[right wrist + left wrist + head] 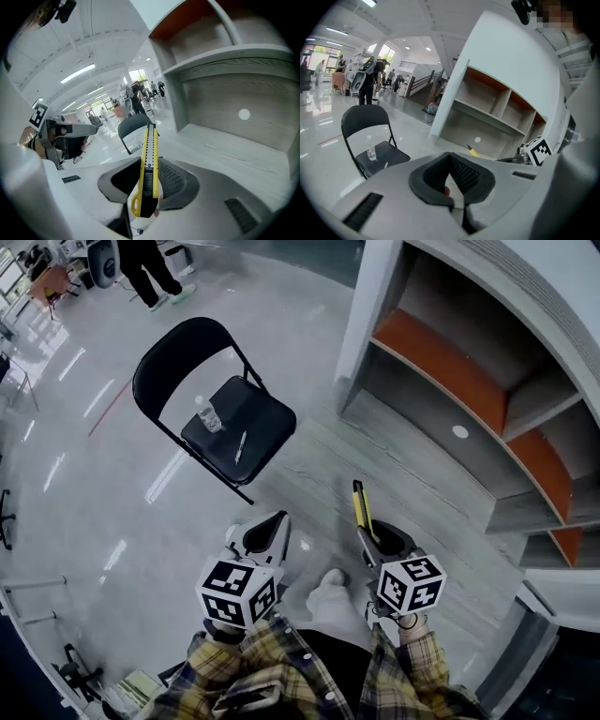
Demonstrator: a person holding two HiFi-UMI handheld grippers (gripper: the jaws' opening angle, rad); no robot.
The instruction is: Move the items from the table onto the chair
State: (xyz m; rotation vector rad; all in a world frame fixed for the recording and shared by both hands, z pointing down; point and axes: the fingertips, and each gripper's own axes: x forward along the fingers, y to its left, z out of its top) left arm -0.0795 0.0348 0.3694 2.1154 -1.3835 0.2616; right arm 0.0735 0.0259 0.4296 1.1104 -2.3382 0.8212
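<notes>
Here we go: the yellow knife (pixel 149 164) is off the floor, clamped in our right gripper (pixel 150 185). The jaws stand partway apart with their pads pressed on the knife's handle end. The rest of the body sticks out forward past the fingertips. From the head view it juts up and ahead of the gripper, over the grey floor (pixel 112 512) beside the shelf (pixel 441 371).

Our left gripper (pixel 451 180) is closed right up, pad against pad, with nothing between them. It hovers just beside the right one, low in front of us, both marker cubes facing up.

Now out to the chair (pixel 192 343): the black folding chair stands ahead and to our left, well apart from both grippers. On its seat we see a small clear bottle (pixel 209 414) standing upright near the back edge. A pen (pixel 240 446) lies flat closer to the front, apart from the bottle.

Further off, past the chair, a person (pixel 145 273) stands on the shiny floor.
</notes>
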